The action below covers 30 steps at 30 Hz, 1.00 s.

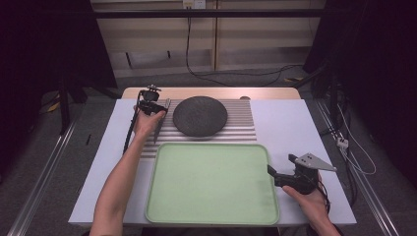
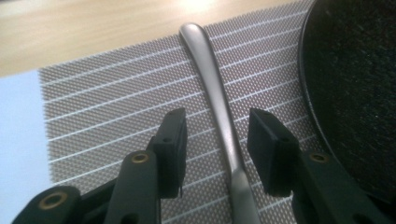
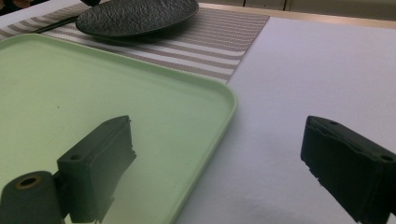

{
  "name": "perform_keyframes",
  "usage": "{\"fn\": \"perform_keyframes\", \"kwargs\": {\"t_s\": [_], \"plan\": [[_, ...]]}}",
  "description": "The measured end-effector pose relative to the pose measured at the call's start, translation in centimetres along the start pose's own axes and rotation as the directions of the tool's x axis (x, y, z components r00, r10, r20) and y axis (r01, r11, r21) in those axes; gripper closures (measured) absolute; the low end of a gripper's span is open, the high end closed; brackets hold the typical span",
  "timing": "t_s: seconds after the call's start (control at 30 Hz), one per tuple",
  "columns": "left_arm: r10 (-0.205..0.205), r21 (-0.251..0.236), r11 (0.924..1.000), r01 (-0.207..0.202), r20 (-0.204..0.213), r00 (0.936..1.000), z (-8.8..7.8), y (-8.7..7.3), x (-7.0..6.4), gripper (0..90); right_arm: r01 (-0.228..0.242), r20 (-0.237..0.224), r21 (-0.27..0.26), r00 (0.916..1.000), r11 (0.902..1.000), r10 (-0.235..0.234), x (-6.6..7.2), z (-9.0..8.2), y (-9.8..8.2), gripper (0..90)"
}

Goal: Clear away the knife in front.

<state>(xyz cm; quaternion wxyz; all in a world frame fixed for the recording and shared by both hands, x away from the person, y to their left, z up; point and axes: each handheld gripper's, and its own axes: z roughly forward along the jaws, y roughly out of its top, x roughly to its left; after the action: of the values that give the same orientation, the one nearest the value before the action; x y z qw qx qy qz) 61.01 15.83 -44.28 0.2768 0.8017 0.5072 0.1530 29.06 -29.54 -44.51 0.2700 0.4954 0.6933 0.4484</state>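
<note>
A green tray (image 1: 211,184) lies at the near middle of the table (image 1: 290,123), on a pale cover, with a striped mat (image 1: 241,125) just behind it and partly under its far edge. A dark round plate (image 1: 200,116) sits on the mat. To the left of the plate a metal utensil handle (image 2: 219,107) lies flat on the mat, close beside the plate's rim but apart from it; which utensil it is cannot be told. The left gripper (image 2: 217,140) is at the mat's far left, its jaws open and set one on each side of the handle, with a gap on both sides, gripping nothing. The right gripper (image 3: 217,172) is held near the tray's right edge, jaws spread wide and empty: one jaw hangs over the tray's right corner, the other over the pale cover beside it.
</note>
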Motion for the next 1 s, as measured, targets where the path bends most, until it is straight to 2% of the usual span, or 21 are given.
{"fn": "perform_keyframes", "kwargs": {"t_s": [0.07, 0.13, 0.23, 0.3, 0.43, 0.5, 0.53, 0.77, 0.87, 0.9, 0.93, 1.0], "plan": [[-0.005, 0.005, 1.0, 0.005, -0.004, 1.0, 0.3, 0.1, -0.1, 64.6, -0.002, -0.002, 0.003, 1.0, 1.0, 0.002, -0.1, 0.1, 0.0, 9.0], [-0.014, -0.002, 0.9999, 0.014, -0.008, 0.9999, 0.4, 0.3, -0.1, 66.3, -0.004, -0.002, 0.004, 1.0, 1.0, 0.004, -0.1, 0.1, 0.0, 9.0], [-0.04, 0.001, 0.9992, 0.04, 0.009, 0.9992, 0.6, 0.5, -0.1, 71.8, -0.008, -0.001, 0.005, 1.0, 1.0, 0.008, -0.2, 0.2, 0.0, 8.9], [-0.016, 0.02, 0.9997, 0.016, 0.017, 0.9997, 0.9, 0.5, -0.2, 71.8, -0.008, -0.002, 0.004, 1.0, 1.0, 0.008, -0.2, 0.2, 0.0, 8.9], [-0.023, 0.034, 0.9992, 0.023, -0.002, 0.9997, 0.9, 0.7, -0.5, 71.7, -0.007, -0.002, 0.004, 1.0, 1.0, 0.007, -0.1, 0.2, 0.0, 8.9], [-0.035, 0.057, 0.9978, 0.035, -0.001, 0.9994, 0.9, 1.0, -0.6, 77.0, -0.008, -0.005, 0.004, 1.0, 1.0, 0.008, -0.1, 0.2, 0.0, 8.9], [-0.014, 0.073, 0.9973, 0.014, -0.003, 0.9999, 0.8, 1.1, -0.6, 77.3, -0.008, -0.005, 0.003, 1.0, 1.0, 0.008, -0.1, 0.2, 0.0, 8.9], [-0.013, 0.077, 0.9969, 0.014, -0.014, 0.9998, 0.9, 1.1, -0.8, 77.8, -0.004, -0.011, 0.008, 0.9999, 1.0, 0.004, -0.1, 0.1, 0.0, 9.1], [-0.037, 0.081, 0.9959, 0.038, -0.015, 0.9992, 0.8, 1.2, -0.9, 79.1, -0.002, -0.009, 0.007, 1.0, 1.0, 0.002, 0.0, 0.0, 0.0, 9.1], [-0.036, 0.081, 0.996, 0.038, -0.021, 0.9991, 0.9, 1.2, -1.0, 79.6, -0.001, -0.01, 0.006, 1.0, 1.0, 0.001, 0.0, 0.0, 0.0, 9.1], [-0.017, 0.095, 0.9953, 0.019, -0.026, 0.9995, 0.8, 1.3, -1.1, 79.7, -0.001, -0.011, 0.004, 0.9999, 1.0, 0.001, 0.1, 0.0, 0.0, 9.1], [-0.021, 0.097, 0.995, 0.025, -0.036, 0.9991, 0.7, 1.2, -1.3, 79.7, 0.005, -0.012, 0.004, 0.9999, 1.0, -0.005, 0.1, 0.0, 0.0, 9.0]]}}
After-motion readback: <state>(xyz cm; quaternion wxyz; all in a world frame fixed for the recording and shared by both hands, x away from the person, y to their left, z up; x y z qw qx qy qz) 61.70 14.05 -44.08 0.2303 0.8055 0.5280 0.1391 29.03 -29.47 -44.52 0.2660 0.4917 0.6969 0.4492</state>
